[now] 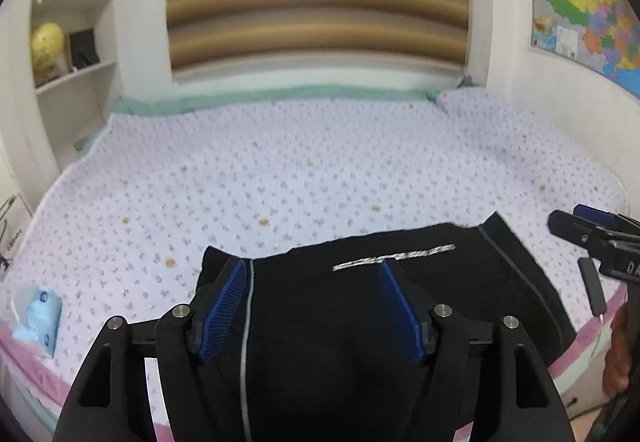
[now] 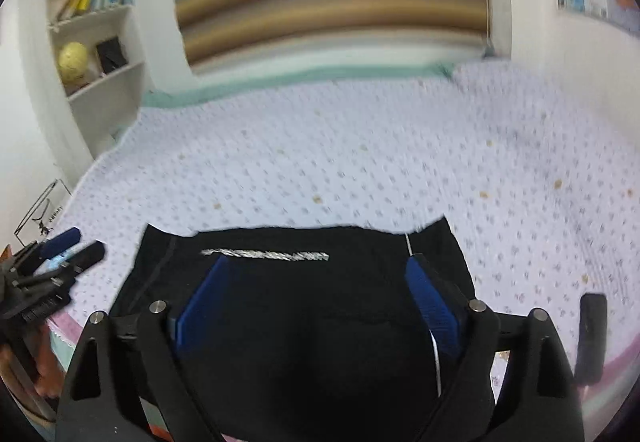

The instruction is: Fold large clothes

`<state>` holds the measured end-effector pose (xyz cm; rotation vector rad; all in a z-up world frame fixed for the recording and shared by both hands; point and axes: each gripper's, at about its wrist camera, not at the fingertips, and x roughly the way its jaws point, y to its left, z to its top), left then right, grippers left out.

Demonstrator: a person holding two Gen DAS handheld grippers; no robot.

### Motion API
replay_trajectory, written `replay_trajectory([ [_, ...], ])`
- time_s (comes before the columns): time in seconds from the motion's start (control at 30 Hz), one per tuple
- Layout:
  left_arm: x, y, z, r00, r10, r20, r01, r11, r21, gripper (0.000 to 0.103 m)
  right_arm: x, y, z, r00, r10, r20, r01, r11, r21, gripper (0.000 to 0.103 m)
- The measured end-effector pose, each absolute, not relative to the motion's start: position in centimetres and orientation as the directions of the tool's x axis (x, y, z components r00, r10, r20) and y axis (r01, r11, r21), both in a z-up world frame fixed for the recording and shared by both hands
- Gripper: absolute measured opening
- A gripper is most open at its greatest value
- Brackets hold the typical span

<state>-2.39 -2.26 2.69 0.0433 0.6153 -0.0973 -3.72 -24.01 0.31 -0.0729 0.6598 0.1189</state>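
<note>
Black garment (image 1: 360, 306), folded into a compact rectangle with a silver logo stripe (image 1: 394, 256) showing, lies at the near edge of the dotted bedsheet (image 1: 320, 170) while my left gripper (image 1: 312, 306) and right gripper (image 2: 320, 302) hover spread wide, empty; I judge little folding remains.

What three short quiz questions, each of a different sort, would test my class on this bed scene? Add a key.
1. True or false: the left gripper is clamped on the black garment.
2. The garment lies on: A) shelf B) bed C) floor?
3. What hangs on the wall at the right?

Key: 1 false, its jaws are open with nothing pinched; 2 B; 3 a coloured map.
</note>
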Motion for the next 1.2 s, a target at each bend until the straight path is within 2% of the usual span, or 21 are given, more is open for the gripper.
replay_trajectory([
  [0.2, -4.3, -5.7, 1.2, 0.789, -0.055, -0.612, 0.120, 0.990, 0.067, 0.071, -5.9, -20.3, 0.7, 0.809, 0.074, -0.583, -0.168, 0.980, -0.109, 0.093],
  [0.37, -5.3, -6.8, 0.1, 0.811, 0.041, -0.584, 0.075, 0.982, 0.172, 0.071, -6.3, -20.3, -0.1, 0.799, 0.055, -0.599, -0.148, 0.983, -0.107, 0.094],
  [0.6, -5.1, -5.3, -0.5, 0.806, 0.000, -0.592, 0.044, 0.997, 0.060, 0.071, -5.5, -21.0, -1.8, 0.757, 0.060, -0.651, -0.125, 0.991, -0.054, 0.094],
  [0.93, -5.0, -3.8, -1.3, 0.791, 0.010, -0.612, -0.003, 1.000, 0.013, 0.071, -5.4, -20.0, -2.6, 0.742, 0.087, -0.665, -0.152, 0.988, -0.040, 0.094],
  [1.2, -4.9, -3.3, -1.7, 0.782, 0.016, -0.623, -0.021, 1.000, -0.001, 0.071, -5.9, -19.4, -2.6, 0.753, 0.054, -0.656, -0.157, 0.982, -0.100, 0.094],
])
